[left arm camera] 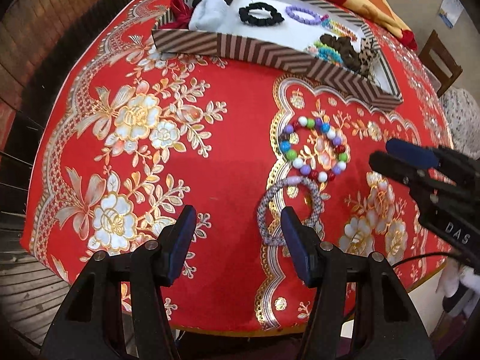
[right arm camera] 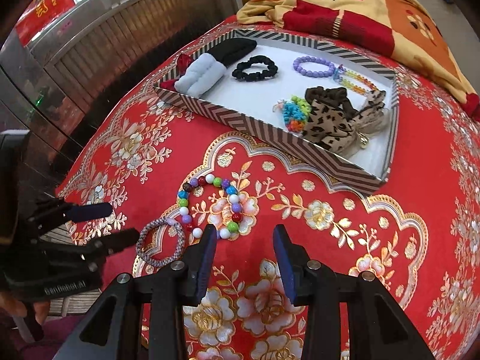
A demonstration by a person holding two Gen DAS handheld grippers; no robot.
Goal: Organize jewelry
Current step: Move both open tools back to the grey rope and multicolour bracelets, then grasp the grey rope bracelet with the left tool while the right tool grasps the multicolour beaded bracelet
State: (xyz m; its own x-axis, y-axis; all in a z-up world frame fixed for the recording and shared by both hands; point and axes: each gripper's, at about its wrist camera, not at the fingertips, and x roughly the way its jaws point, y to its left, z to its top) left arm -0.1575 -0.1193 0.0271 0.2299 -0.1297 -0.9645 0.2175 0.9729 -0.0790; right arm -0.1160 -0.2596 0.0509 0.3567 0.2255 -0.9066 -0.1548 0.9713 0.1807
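A multicoloured bead bracelet (left arm camera: pixel 313 150) (right arm camera: pixel 210 207) and a grey braided bracelet (left arm camera: pixel 288 207) (right arm camera: pixel 160 243) lie on the red floral tablecloth in front of a striped tray (left arm camera: pixel 255 52) (right arm camera: pixel 249 123). The tray holds a black scrunchie (right arm camera: pixel 255 67), a purple bead bracelet (right arm camera: pixel 315 66), a leopard scrunchie (right arm camera: pixel 327 126) and other pieces. My left gripper (left arm camera: pixel 238 213) (right arm camera: pixel 120 222) is open, its right finger over the braided bracelet. My right gripper (right arm camera: pixel 246 232) (left arm camera: pixel 381 154) is open, empty, just right of the bead bracelet.
A patterned blanket (right arm camera: pixel 360 9) lies behind the tray. A wooden chair (left arm camera: pixel 441 60) stands at the right beyond the table. The table edge (left arm camera: pixel 240 328) is close under my left gripper; wooden panelling (right arm camera: pixel 120 30) is on the left.
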